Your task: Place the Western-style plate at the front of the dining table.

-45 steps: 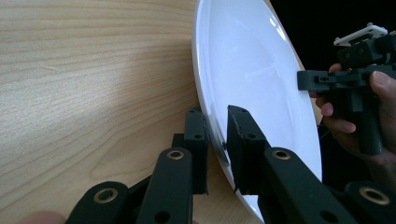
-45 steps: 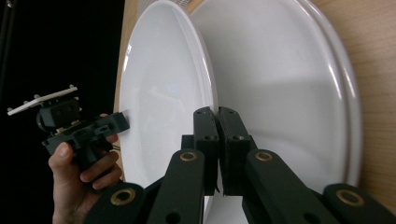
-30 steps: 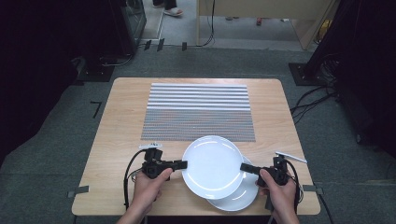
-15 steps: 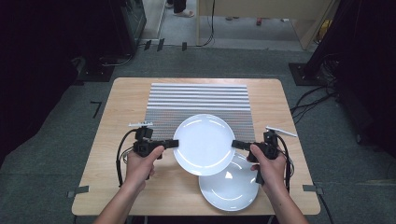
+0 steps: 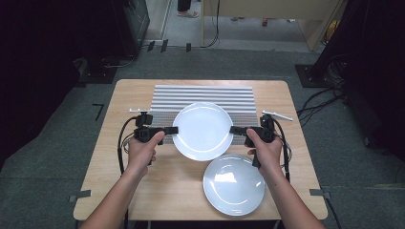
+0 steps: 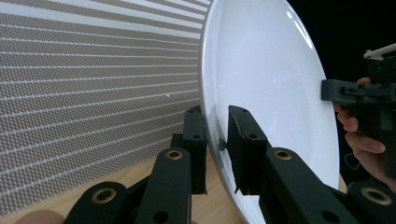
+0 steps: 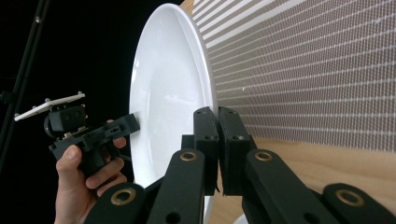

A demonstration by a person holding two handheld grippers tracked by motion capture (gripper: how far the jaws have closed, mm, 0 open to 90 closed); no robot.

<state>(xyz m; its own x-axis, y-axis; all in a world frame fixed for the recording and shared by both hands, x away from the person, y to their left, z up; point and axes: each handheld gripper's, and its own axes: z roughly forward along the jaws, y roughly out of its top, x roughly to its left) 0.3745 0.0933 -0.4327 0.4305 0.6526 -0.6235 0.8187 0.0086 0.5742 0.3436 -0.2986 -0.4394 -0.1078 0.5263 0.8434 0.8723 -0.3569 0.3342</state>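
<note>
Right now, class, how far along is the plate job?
Done: the top plate is off the other plate, which lies on the table. In hand: both grippers, left and right, hold its rim above the striped mat. Left: probably setting it down.
</note>
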